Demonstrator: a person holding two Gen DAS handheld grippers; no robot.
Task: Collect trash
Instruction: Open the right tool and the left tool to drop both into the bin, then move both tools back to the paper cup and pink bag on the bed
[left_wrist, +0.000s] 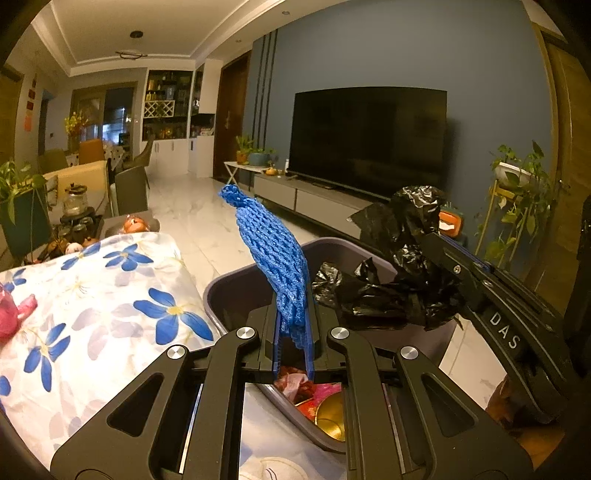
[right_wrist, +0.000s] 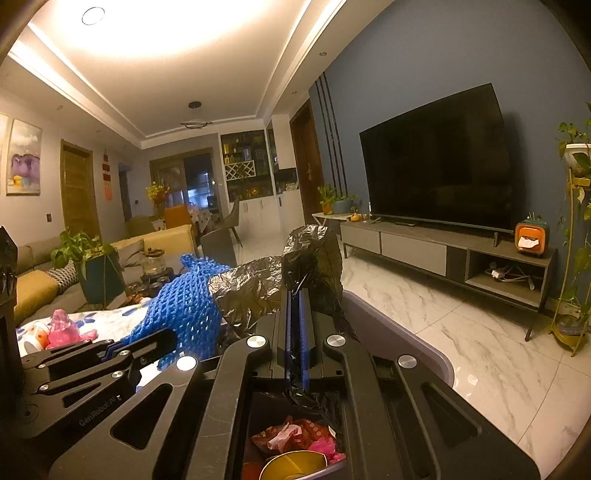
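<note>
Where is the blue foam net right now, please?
The blue foam net is clamped in the left gripper, above the grey bin, beside the black plastic bag.

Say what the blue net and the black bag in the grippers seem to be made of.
Blue net: likely soft foam mesh, matte, with open diamond cells, holding its shape upright. Black bag: thin plastic film, glossy, sharply crinkled, light glinting off its creases.
</note>
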